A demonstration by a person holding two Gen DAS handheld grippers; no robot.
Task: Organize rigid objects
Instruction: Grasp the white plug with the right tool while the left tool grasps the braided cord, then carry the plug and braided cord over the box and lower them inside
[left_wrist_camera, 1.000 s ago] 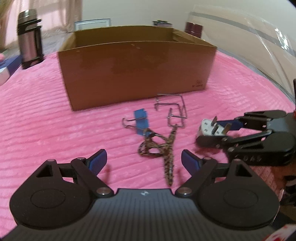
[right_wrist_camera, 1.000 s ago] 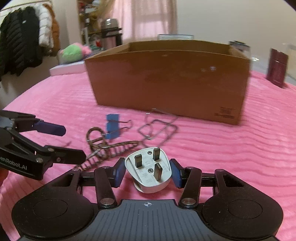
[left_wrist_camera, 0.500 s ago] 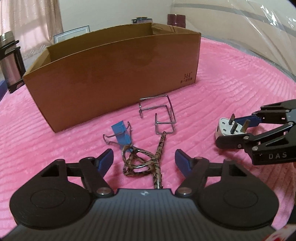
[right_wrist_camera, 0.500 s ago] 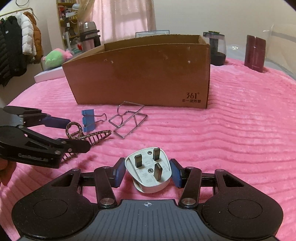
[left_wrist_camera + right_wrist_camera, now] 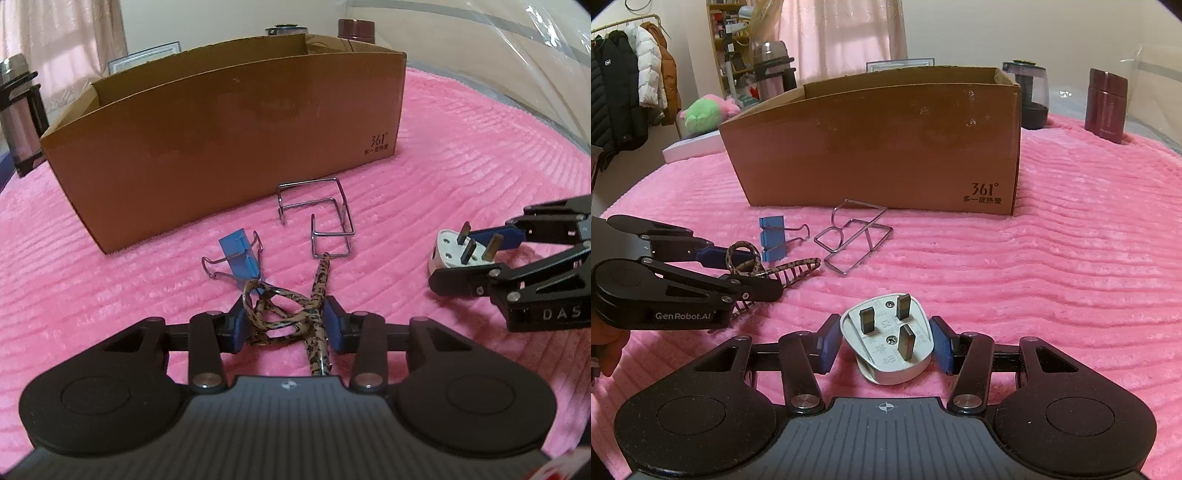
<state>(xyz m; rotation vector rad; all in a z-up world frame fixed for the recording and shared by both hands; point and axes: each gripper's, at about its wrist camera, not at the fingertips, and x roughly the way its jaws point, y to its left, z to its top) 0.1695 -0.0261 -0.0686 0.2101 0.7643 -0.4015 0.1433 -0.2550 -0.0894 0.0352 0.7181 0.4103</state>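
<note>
My left gripper (image 5: 282, 325) has its jaws closing, and the blue pads press on both sides of a leopard-print hair claw clip (image 5: 317, 291) lying on the pink blanket. The right wrist view shows the same left gripper (image 5: 746, 273) and clip (image 5: 798, 267) from the side. My right gripper (image 5: 885, 345) is shut on a white three-pin plug (image 5: 882, 354), pins facing up, low over the blanket; the right gripper (image 5: 465, 258) and plug (image 5: 443, 247) also show at the right in the left wrist view. An open brown cardboard box (image 5: 221, 147) stands behind.
A blue binder clip (image 5: 238, 254) and a bent wire stand (image 5: 321, 218) lie between the grippers and the box (image 5: 879, 147). A thermos (image 5: 20, 114) stands far left. A dark jar (image 5: 1030, 96) and a maroon container (image 5: 1106, 105) stand behind the box at the right.
My left gripper moved forward over the hair clip and its jaws closed onto it. The right gripper kept its hold on the plug and stayed in place.
</note>
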